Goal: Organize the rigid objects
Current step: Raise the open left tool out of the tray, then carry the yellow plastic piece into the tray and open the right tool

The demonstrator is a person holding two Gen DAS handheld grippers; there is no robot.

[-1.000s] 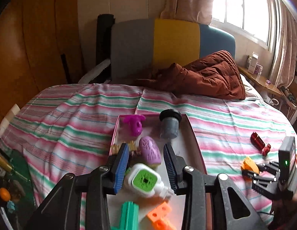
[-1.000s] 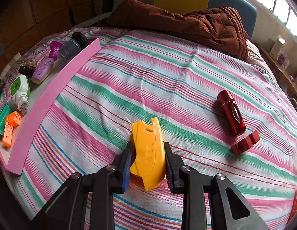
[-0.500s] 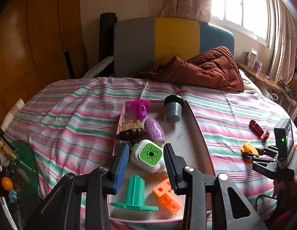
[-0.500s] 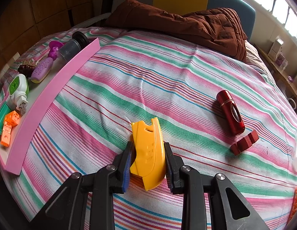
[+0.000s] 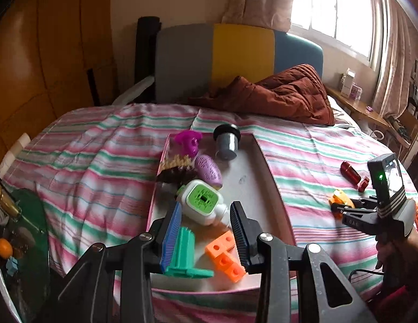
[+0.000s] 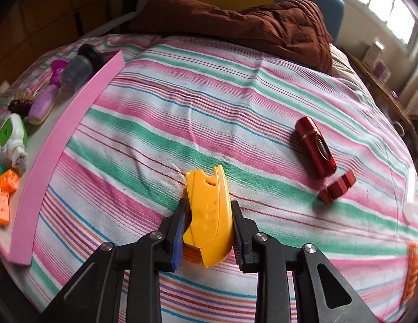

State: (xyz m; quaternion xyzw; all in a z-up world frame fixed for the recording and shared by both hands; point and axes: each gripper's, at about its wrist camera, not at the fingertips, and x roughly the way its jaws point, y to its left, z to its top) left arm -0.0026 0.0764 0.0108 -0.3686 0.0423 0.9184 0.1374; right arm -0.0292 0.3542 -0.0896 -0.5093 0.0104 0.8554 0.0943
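Note:
A pink-rimmed tray (image 5: pixel 273 177) lies on the striped bed and holds a white and green gadget (image 5: pixel 202 202), a green stand (image 5: pixel 186 253), orange blocks (image 5: pixel 226 255), a purple oval (image 5: pixel 209 171), a magenta piece (image 5: pixel 187 142) and a grey cup (image 5: pixel 226 145). My left gripper (image 5: pixel 205 238) is open and empty above the tray's near end. My right gripper (image 6: pixel 207 232) is shut on a yellow plastic piece (image 6: pixel 209 212) resting on the bed; it also shows in the left wrist view (image 5: pixel 343 208). A red cylinder (image 6: pixel 315 146) and a red block (image 6: pixel 337 187) lie to its right.
A brown quilt (image 5: pixel 284 97) is bunched at the head of the bed. The tray's pink wall (image 6: pixel 63 140) stands left of my right gripper. A green side table (image 5: pixel 23 242) with small items sits at the far left. An orange object (image 6: pixel 411 271) lies at the bed's right edge.
My left gripper has drawn back and up from the tray, leaving the white and green gadget lying in it. My right gripper stays closed around the yellow piece on the bed.

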